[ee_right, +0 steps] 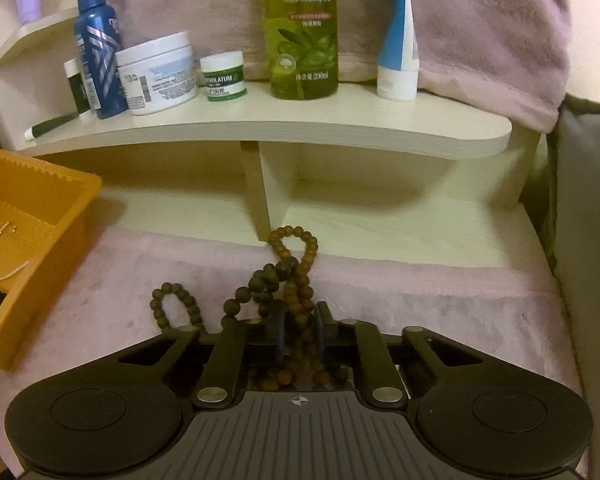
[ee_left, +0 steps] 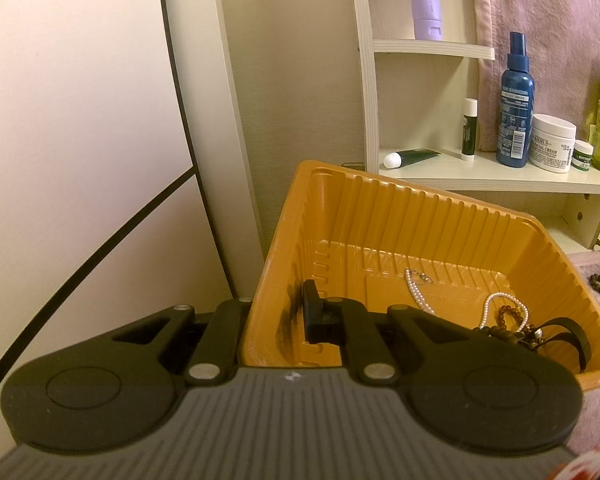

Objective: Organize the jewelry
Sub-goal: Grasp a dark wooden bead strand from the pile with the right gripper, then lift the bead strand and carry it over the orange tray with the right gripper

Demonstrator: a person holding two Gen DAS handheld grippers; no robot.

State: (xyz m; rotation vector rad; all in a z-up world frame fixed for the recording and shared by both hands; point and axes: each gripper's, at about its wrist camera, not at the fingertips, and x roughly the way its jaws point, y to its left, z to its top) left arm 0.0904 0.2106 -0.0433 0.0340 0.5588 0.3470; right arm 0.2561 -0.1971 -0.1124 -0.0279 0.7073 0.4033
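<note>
An orange ribbed plastic tray (ee_left: 420, 192) stands tilted on the pink cloth. My left gripper (ee_left: 297, 312) is shut on its left wall, one finger (ee_left: 313, 314) inside and the other hidden behind the wall. In the tray lie a white pearl strand (ee_left: 418, 292), a brown bead bracelet (ee_left: 512, 316) and a black band (ee_left: 572, 336). On the cloth to the right of the tray (ee_right: 40, 184) lies a long brown bead necklace (ee_right: 296, 272) in loops. My right gripper (ee_right: 300, 322) is shut on a bunch of its strands, and more beads lie under the jaws.
A pale wooden shelf (ee_right: 300, 132) runs along the back with a blue spray bottle (ee_right: 98, 52), white cream jars (ee_right: 160, 72), a green olive bottle (ee_right: 302, 28) and a blue-white tube (ee_right: 398, 52). A pink towel (ee_right: 480, 40) hangs behind. A grey cushion (ee_right: 588, 220) bounds the right side.
</note>
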